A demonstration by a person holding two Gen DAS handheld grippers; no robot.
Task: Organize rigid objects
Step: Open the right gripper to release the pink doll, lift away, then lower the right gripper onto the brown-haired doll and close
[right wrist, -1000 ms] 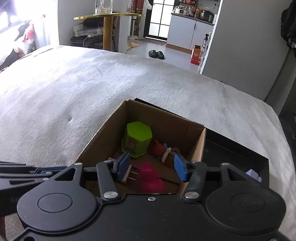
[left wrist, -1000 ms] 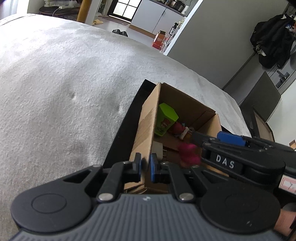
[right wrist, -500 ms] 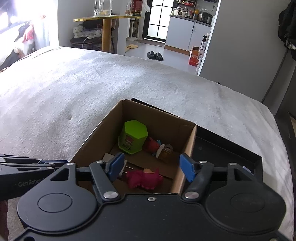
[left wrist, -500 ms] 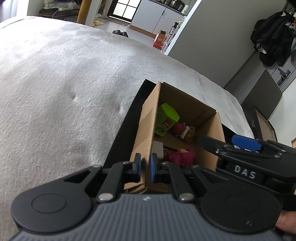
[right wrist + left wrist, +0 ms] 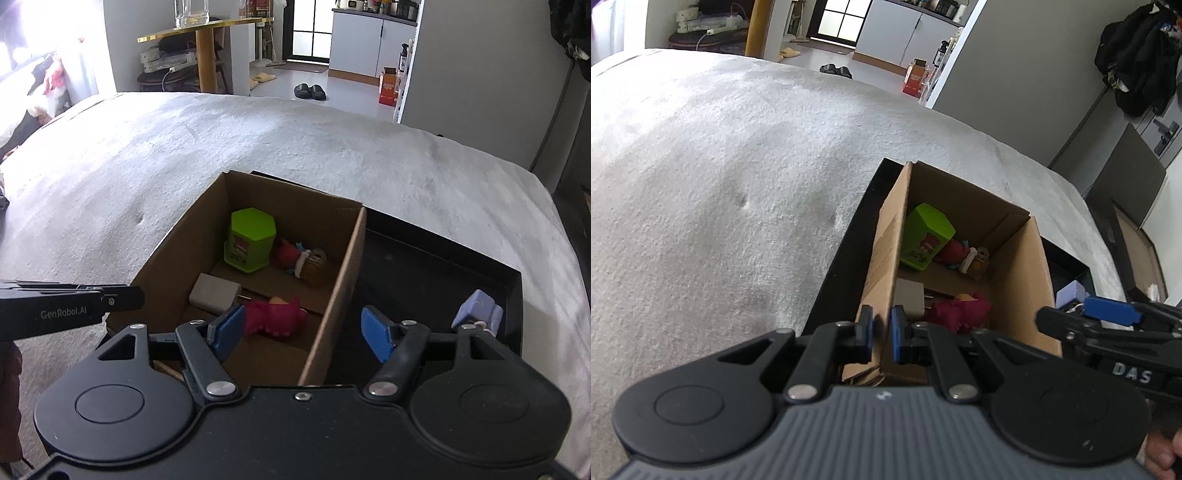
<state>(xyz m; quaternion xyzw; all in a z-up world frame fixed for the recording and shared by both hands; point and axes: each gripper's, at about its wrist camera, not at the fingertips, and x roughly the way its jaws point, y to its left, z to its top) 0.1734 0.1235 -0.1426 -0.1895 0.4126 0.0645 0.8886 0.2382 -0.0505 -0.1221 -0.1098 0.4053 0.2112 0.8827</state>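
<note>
A cardboard box (image 5: pixel 343 258) sits on a black tray (image 5: pixel 436 258) on the bed. It holds a green hexagonal container (image 5: pixel 251 240), a red and brown toy (image 5: pixel 303 260), a grey plug adapter (image 5: pixel 214 297) and a magenta toy (image 5: pixel 275 317). My left gripper (image 5: pixel 882 334) is shut on the box's left wall (image 5: pixel 882 254). My right gripper (image 5: pixel 303 328) is open and empty, straddling the box's right wall. A lavender object (image 5: pixel 476 308) lies in the tray at right.
The box and tray rest on a grey-white blanket (image 5: pixel 184 155). Beyond the bed are a yellow-topped table (image 5: pixel 203 33), slippers (image 5: pixel 310 90) on the floor and a grey wall (image 5: pixel 480 62). A dark coat (image 5: pixel 1141 55) hangs at right.
The magenta toy left my right gripper and now lies in the box. My right gripper pulled back and to the right, open. My left gripper kept its hold on the box wall.
</note>
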